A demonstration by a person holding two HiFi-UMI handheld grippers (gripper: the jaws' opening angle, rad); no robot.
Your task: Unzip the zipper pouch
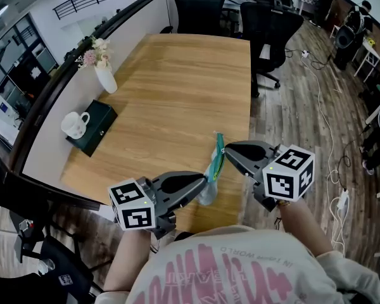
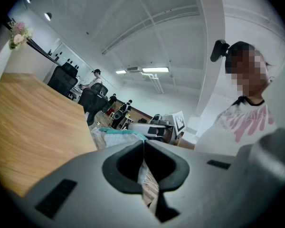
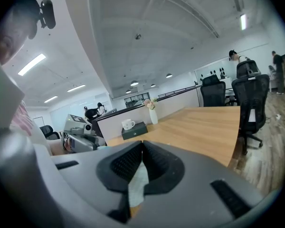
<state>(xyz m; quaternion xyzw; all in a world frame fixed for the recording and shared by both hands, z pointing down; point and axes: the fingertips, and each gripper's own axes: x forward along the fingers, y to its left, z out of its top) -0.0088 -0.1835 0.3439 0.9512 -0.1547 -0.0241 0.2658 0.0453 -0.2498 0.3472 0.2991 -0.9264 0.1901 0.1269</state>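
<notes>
In the head view the zipper pouch (image 1: 212, 171), pale with a teal zip edge, hangs stretched between both grippers just over the wooden table's (image 1: 177, 87) near edge. My left gripper (image 1: 202, 182) is shut on its lower end. My right gripper (image 1: 227, 151) is shut on its upper end by the teal edge; whether it has the pull tab I cannot tell. In the left gripper view the jaws (image 2: 143, 144) meet on pale cloth, with the pouch (image 2: 115, 137) just beyond. In the right gripper view a pale strip (image 3: 138, 184) sits between the closed jaws (image 3: 142, 144).
A white vase of flowers (image 1: 104, 75) stands at the table's left side. Nearer, a white mug (image 1: 75, 124) rests on a dark green box (image 1: 96, 126). Black office chairs (image 1: 272, 24) stand beyond the far end, and cables lie on the floor at right.
</notes>
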